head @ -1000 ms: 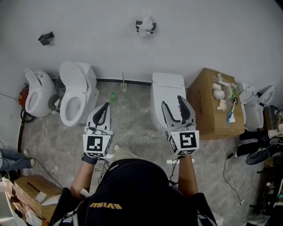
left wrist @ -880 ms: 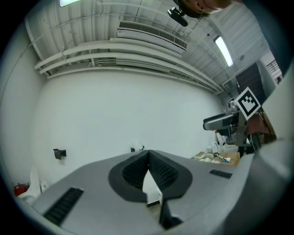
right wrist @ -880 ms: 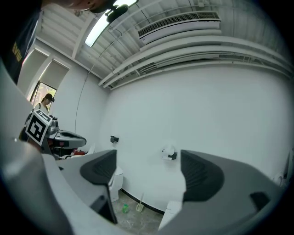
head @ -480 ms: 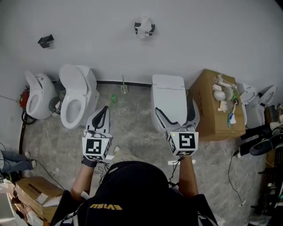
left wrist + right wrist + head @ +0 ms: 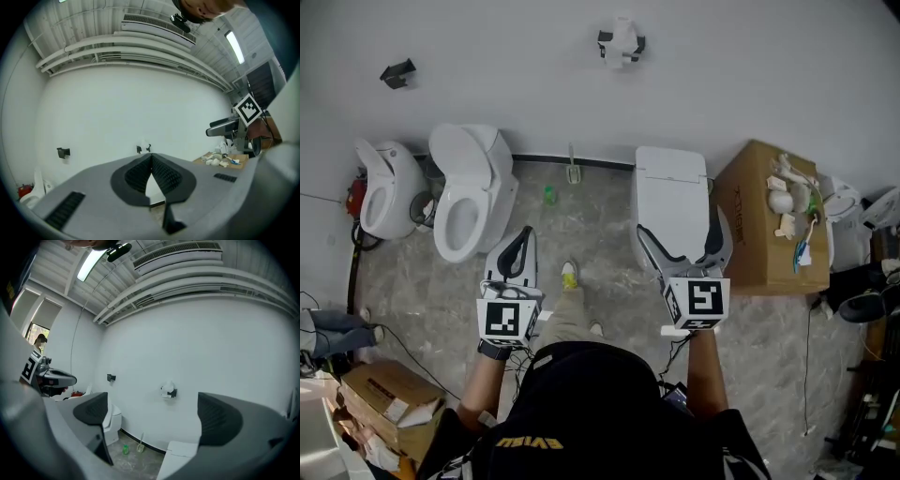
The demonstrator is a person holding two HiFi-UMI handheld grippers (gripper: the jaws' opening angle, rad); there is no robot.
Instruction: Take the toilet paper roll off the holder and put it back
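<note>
The white toilet paper roll [image 5: 622, 43] sits on a black holder high on the white wall, far ahead of both grippers. It also shows small in the left gripper view as the roll [image 5: 144, 149] and in the right gripper view as the roll [image 5: 168, 391]. My left gripper [image 5: 523, 238] is held over the floor, its jaws shut with the pads [image 5: 159, 171] meeting and nothing between them. My right gripper [image 5: 684, 236] hovers over the closed toilet with its jaws spread wide and empty; the roll appears between its pads [image 5: 92, 409] in the distance.
An open-lid toilet [image 5: 469, 187] and a second one [image 5: 384, 186] stand at the left, and a closed-lid toilet [image 5: 672, 199] stands under the right gripper. A cardboard box [image 5: 750, 246] carrying small items is at the right. A green bottle [image 5: 549, 195] and a brush [image 5: 573, 172] lie by the wall.
The right gripper's jaws have spread from partly closed to wide open. The person has stepped forward, one foot now showing on the floor. The left gripper stays shut.
</note>
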